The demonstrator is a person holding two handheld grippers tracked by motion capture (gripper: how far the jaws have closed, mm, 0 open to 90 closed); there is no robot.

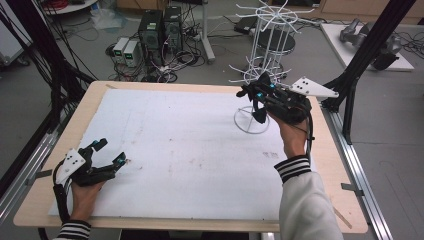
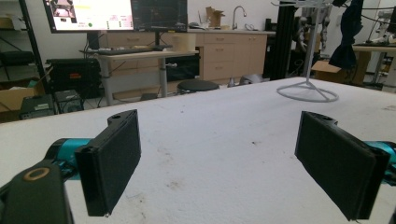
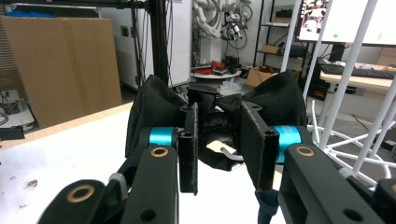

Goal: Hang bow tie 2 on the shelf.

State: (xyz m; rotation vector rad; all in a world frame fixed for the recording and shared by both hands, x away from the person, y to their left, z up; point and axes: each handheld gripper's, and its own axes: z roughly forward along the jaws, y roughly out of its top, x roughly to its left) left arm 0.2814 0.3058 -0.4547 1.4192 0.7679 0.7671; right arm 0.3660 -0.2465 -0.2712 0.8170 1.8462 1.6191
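High view, surface: pale wooden table (image 1: 45, 200) with rounded corners, covered by a white, faintly stained sheet (image 1: 185, 150).
High view, room: grey floor; computer towers (image 1: 160, 30) amid tangled cables beyond the far edge; black frame struts at both sides.
High view, rack: white wire display rack (image 1: 265, 55) with radiating hooks, standing on a ring base at the far right of the sheet.
High view, left gripper (image 1: 111, 154): black, lying low at the near left of the sheet; jaws spread wide, nothing between them.
High view, right gripper (image 1: 257, 97): black, raised beside the rack's lower hooks, carried by a hand in a white sleeve with a striped cuff (image 1: 292, 167).
High view, task thing: black fabric bow (image 1: 261, 85) at the right gripper's tip, near the rack; whether it touches a hook cannot be told.

Left gripper view, surface: white sheet, grainy, with small dark specks; the rack's ring base (image 2: 307, 92) well ahead.
Left gripper view, room: monitors (image 2: 116, 14), desk, wooden cabinets, round black stool.
Left gripper view, jaws: two flat black pads, matte and finely textured, standing far apart and empty.

Right gripper view, jaws: rectangular pads drawn close together, pinching the bow's knotted middle (image 3: 212, 119); teal cylinders at both sides.
Right gripper view, bow: soft matte cloth, two lobes flaring left and right.
Right gripper view, room: large cardboard box (image 3: 60, 65), white rack rods (image 3: 348, 70) at right.
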